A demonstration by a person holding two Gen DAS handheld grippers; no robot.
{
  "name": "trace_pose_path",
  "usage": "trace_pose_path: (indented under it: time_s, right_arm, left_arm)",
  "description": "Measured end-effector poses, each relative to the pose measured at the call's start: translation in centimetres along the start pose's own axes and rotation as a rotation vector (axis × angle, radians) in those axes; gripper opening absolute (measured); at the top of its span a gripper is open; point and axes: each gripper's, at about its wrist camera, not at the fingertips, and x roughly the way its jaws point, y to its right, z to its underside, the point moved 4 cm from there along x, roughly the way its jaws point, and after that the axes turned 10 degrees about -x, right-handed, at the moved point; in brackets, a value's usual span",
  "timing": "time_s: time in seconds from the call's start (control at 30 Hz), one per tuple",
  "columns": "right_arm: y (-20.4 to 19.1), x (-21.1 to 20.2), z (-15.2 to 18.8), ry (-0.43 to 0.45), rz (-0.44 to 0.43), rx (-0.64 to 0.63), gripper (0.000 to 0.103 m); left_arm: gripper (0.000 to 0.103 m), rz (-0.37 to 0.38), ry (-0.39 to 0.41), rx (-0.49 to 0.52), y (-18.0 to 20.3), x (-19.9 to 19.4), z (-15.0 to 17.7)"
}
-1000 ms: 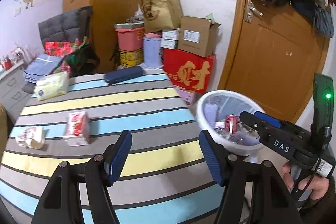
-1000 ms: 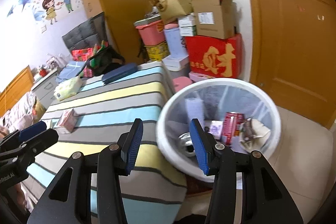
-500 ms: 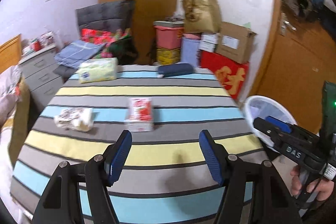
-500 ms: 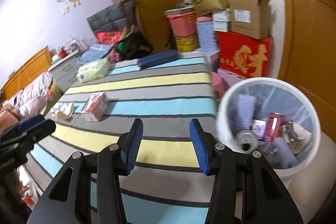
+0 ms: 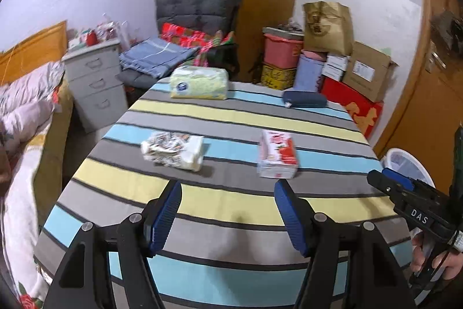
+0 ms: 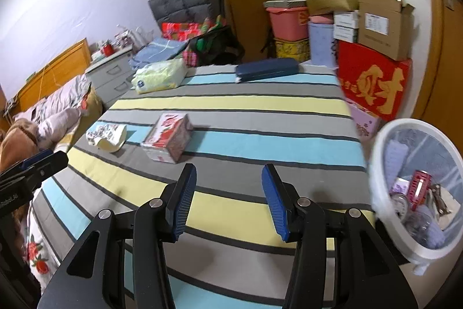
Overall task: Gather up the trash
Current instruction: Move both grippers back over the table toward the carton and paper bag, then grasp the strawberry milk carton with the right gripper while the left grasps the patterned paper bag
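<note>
A red-and-white carton (image 5: 277,157) (image 6: 169,137) lies on the striped tablecloth (image 5: 231,118) (image 6: 260,118). A crumpled printed wrapper (image 5: 172,150) (image 6: 107,135) lies to its left. My left gripper (image 5: 227,215) hangs open above the cloth's near yellow stripe, short of both, with nothing between its fingers. My right gripper (image 6: 228,197) is open and empty too, over the cloth's near side. The white trash bin (image 6: 416,193) (image 5: 405,164) stands off the table's right edge with cans and wrappers inside. In the left wrist view the right gripper (image 5: 390,183) shows at far right, held by a hand.
A yellow-green tissue pack (image 5: 198,83) (image 6: 159,75) and a dark blue case (image 5: 304,100) (image 6: 266,69) lie at the table's far end. Boxes, a red gift box (image 6: 373,84) and a wooden door stand at right. A bed (image 5: 20,118) and grey drawers (image 5: 95,83) flank the left.
Both views have swung left from the bin onto the table. The bin slid to the right edge of each view, and the carton and wrapper moved nearer the middle. Both grippers stay open and empty.
</note>
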Motion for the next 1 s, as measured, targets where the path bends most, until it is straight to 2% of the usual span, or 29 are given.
trace_pose_path:
  time_s: [0.07,0.17,0.27,0.4,0.47,0.6,0.67,0.77,0.87,1.0]
  right_arm:
    - [-0.7,0.5,-0.4,-0.002,-0.012,-0.007,0.051]
    - [-1.9,1.5,-1.1,-0.006,-0.034,-0.013,0.060]
    - [-3.1,2.7,-1.8,-0.019,-0.048,-0.029,0.060]
    - [-4.2,4.5,-2.4,-0.044,-0.055,-0.028,0.061]
    - [-4.9,5.4,-2.8,-0.048,-0.056,-0.043,0.061]
    - [-5.5,6.9,-3.3,-0.073,-0.056,-0.041,0.061]
    - [-5.8,7.4,-3.6,-0.076,-0.048,-0.043,0.061]
    - [-6.3,8.2,-3.8,-0.084,-0.041,-0.059,0.061]
    - [-6.8,9.1,-3.8,-0.106,-0.029,-0.079,0.062]
    - [-6.9,9.5,-4.2,-0.107,0.000,-0.105,0.062]
  left_arm:
    - [0.066,-0.008,-0.006,-0.025,-1.1,0.4,-0.2]
    - [0.067,-0.034,-0.022,-0.032,-2.5,1.3,-0.6]
    - [0.068,-0.023,-0.032,-0.076,-4.0,2.2,-1.5]
    - [0.070,-0.061,-0.037,-0.098,-5.3,3.6,-2.6]
    - [0.073,-0.032,-0.046,-0.133,-6.0,4.6,-3.3]
    - [0.073,-0.058,-0.070,-0.167,-7.1,6.4,-4.2]
    - [0.073,-0.023,-0.066,-0.195,-7.3,7.1,-4.7]
    - [0.073,-0.054,-0.097,-0.215,-7.8,8.7,-5.0]
    - [0.073,-0.023,-0.128,-0.248,-8.2,10.2,-4.8]
    - [0.073,-0.049,-0.140,-0.251,-8.5,11.5,-4.6]
